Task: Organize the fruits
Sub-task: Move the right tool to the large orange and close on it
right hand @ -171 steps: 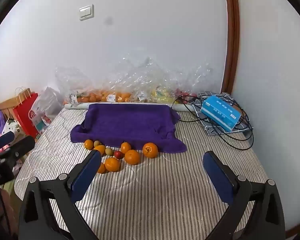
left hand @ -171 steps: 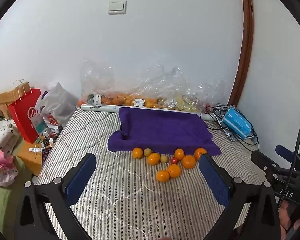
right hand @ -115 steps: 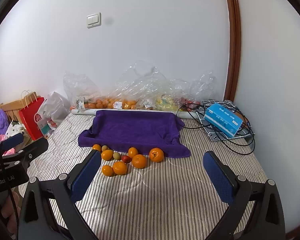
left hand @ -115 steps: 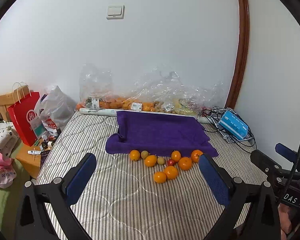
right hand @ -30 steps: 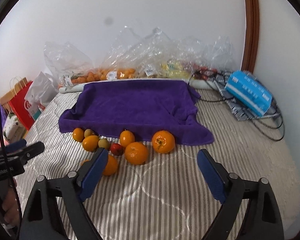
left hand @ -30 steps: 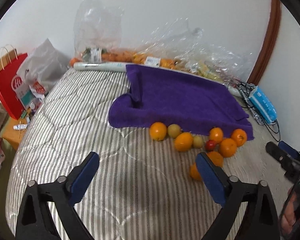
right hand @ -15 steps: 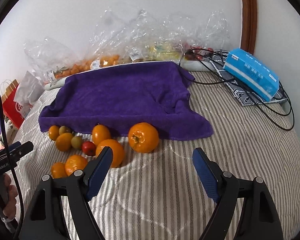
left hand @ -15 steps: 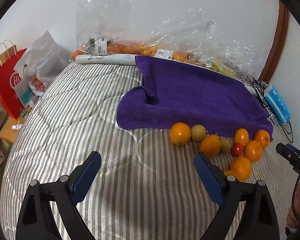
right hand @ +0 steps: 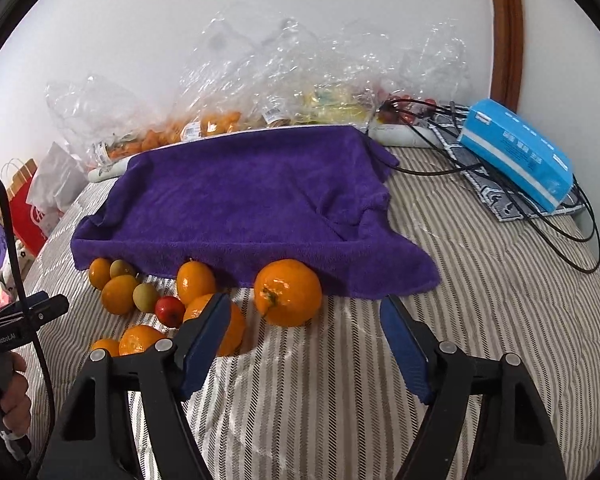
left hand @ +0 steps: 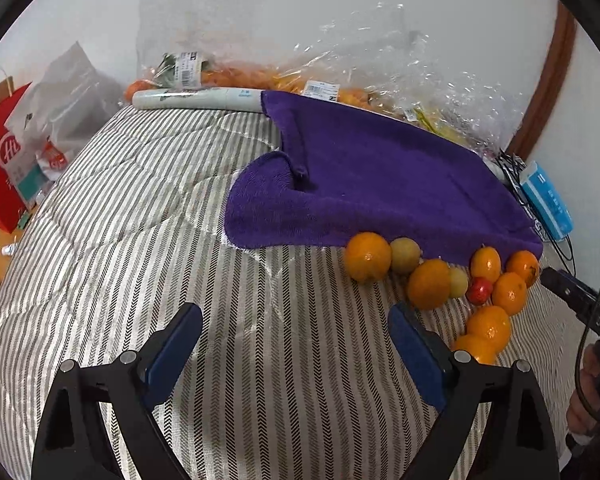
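Several oranges lie in a loose cluster on the striped bed, along the near edge of a purple towel (left hand: 372,184) (right hand: 240,200). Among them are two small yellow-green fruits and one small red fruit (right hand: 169,311) (left hand: 479,290). The biggest orange (right hand: 287,293) sits just beyond my right gripper (right hand: 306,320), whose jaws are closing with nothing between them. My left gripper (left hand: 296,336) stands open over bare quilt, left of the cluster; the nearest orange (left hand: 428,284) lies just past its right finger.
Clear plastic bags of fruit (right hand: 228,120) line the wall behind the towel. A blue box (right hand: 516,152) on black cables lies at the right. A red paper bag (left hand: 0,152) and a grey bag stand off the bed's left side. A hand holds each opposite gripper at the frame edges.
Both grippers have come down and closer to the fruit. The right gripper's jaws have narrowed, and the big orange now lies just in front of them.
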{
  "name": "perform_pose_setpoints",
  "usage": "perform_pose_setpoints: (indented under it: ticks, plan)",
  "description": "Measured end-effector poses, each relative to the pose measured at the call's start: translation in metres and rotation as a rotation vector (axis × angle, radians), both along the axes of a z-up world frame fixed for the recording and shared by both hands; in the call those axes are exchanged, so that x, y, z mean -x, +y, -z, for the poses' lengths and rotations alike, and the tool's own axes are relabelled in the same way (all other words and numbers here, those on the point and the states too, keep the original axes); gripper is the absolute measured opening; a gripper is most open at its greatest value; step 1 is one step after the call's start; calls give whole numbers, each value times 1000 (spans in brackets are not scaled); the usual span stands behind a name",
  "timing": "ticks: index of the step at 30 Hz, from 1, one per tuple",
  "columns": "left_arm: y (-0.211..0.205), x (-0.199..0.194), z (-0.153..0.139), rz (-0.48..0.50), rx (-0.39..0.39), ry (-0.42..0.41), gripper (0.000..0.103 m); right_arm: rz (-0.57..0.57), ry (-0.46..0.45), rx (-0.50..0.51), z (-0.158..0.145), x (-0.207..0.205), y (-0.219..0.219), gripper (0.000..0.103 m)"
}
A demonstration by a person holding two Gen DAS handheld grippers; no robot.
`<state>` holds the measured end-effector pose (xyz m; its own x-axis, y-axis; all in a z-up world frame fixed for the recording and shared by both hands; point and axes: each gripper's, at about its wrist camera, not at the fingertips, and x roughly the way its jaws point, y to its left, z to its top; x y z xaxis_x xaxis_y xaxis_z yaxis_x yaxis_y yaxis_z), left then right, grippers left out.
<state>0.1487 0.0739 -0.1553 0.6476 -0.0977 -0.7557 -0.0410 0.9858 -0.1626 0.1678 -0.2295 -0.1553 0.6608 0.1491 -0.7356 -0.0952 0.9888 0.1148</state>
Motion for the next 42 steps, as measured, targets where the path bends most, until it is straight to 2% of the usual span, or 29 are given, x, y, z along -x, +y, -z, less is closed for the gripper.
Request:
perform_pose_setpoints:
  ticks: [4,8,11,16,28,35,38,40,42]
  plan:
    - [-2,1,1,28,4,-13,93,-7,2,38,3,-4,9,68]
    - [-3,1,4,40,8,-21,93,-7,-4,65,5,-5,12,67]
    - [0,-1,8,42,32,-2,93,-21,-7,68,4,-7,10,67]
    - [3,1,6,49,74,-18,93,-58,3,113,1,-14,6,67]
    - [4,2,7,48,65,-19,93,-52,14,78,9,-12,7,67]
    - [3,1,9,42,47,-12,93,-61,16,91,13,-19,17,67]
    - [4,1,9,39,53,-12,93,-69,10,112,14,-20,22,60]
    - [6,0,9,35,57,-11,93,-82,20,117,16,-20,26,48]
    - [7,0,9,31,57,-10,93,-88,22,123,18,-19,27,44]
